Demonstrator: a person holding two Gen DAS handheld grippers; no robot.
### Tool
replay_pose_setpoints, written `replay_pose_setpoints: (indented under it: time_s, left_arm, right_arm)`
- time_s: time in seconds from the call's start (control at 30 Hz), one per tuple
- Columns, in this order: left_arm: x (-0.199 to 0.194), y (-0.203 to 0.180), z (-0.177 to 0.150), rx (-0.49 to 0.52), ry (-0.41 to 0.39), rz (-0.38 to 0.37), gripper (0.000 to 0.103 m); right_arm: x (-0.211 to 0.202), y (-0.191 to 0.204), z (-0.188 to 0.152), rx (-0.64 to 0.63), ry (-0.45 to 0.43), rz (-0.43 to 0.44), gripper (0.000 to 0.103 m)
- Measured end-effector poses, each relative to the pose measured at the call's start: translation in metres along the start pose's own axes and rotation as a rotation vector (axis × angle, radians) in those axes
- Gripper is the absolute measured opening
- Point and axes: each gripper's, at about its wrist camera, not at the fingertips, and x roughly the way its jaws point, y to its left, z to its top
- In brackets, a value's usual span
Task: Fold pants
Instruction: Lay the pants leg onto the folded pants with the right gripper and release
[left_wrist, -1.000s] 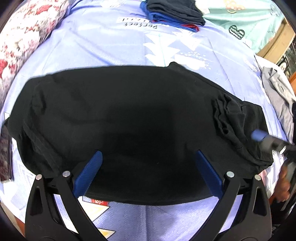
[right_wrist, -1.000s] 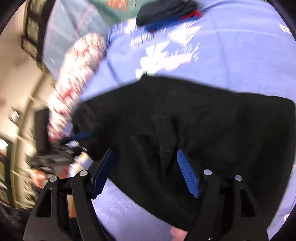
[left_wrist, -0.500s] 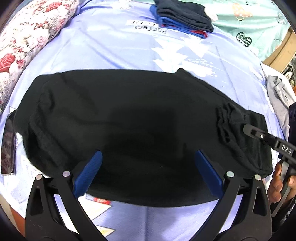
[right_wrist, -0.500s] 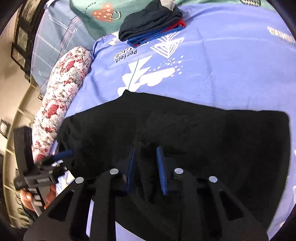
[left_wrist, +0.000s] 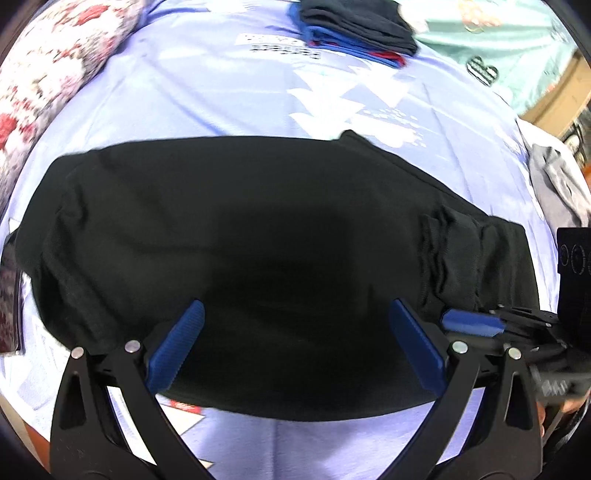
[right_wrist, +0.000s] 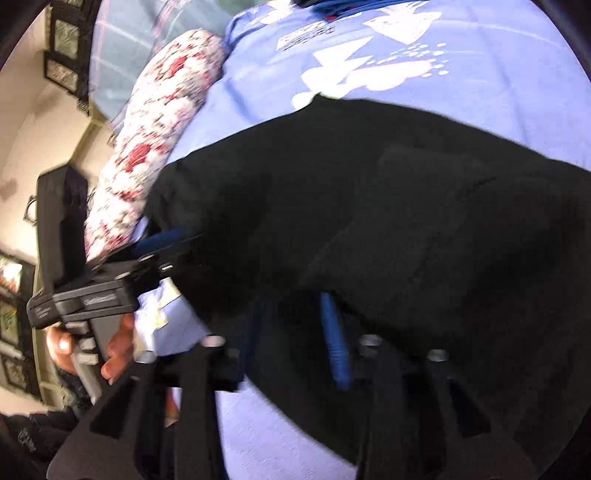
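Left wrist view: black pants (left_wrist: 258, 240) lie flat across the blue bed sheet (left_wrist: 207, 96), w/ the bunched waistband at 3 o'clock. Left gripper (left_wrist: 295, 343) is spread wide, holding nothing, over the near edge. To fold well, grab both ends & lift together.

Right wrist view: right gripper (right_wrist: 295, 332) looks pinched on the pants' cloth at 6 o'clock, but it's blurry. Flowery pillow (right_wrist: 155, 129) sits at 10 o'clock.

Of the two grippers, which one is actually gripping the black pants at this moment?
The right gripper: its blue pads are closed on the near edge of the black pants. The left gripper hangs wide open over the cloth, pinching nothing.
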Motion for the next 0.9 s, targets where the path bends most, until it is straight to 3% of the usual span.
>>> replay_pose_setpoints:
  time_s: [0.1,0.23,0.33,0.37,0.43,0.53,0.6,0.8,0.9]
  left_arm:
    - [0.002,-0.015,0.004,0.031,0.002,-0.005,0.101]
    - [0.006,-0.03,0.008,0.059,0.008,-0.02,0.101]
    - [0.012,-0.043,0.013,0.076,0.016,-0.033,0.101]
    - [0.013,-0.046,0.014,0.08,0.018,-0.038,0.101]
    - [0.019,-0.055,0.016,0.098,0.024,-0.045,0.101]
    - [0.031,-0.071,0.018,0.145,0.039,-0.024,0.101]
    - [0.04,-0.076,0.019,0.147,0.061,0.002,0.101]
    - [0.053,-0.075,0.016,0.132,0.086,-0.016,0.101]
    - [0.054,-0.075,0.014,0.136,0.079,-0.014,0.101]
  right_arm:
    - [-0.013,0.005,-0.005,-0.027,-0.025,-0.029,0.049]
    - [-0.067,-0.011,-0.014,-0.002,-0.155,-0.025,0.057]
    - [-0.118,-0.041,-0.021,0.071,-0.331,-0.219,0.072]
    - [-0.135,-0.056,-0.024,0.113,-0.397,-0.3,0.073]
    - [-0.15,-0.078,-0.027,0.181,-0.446,-0.409,0.073]
    - [-0.156,-0.11,-0.028,0.276,-0.461,-0.447,0.073]
    - [-0.15,-0.115,-0.025,0.276,-0.443,-0.447,0.073]
    - [-0.112,-0.115,-0.011,0.238,-0.329,-0.447,0.072]
    - [-0.106,-0.12,-0.009,0.233,-0.306,-0.471,0.049]
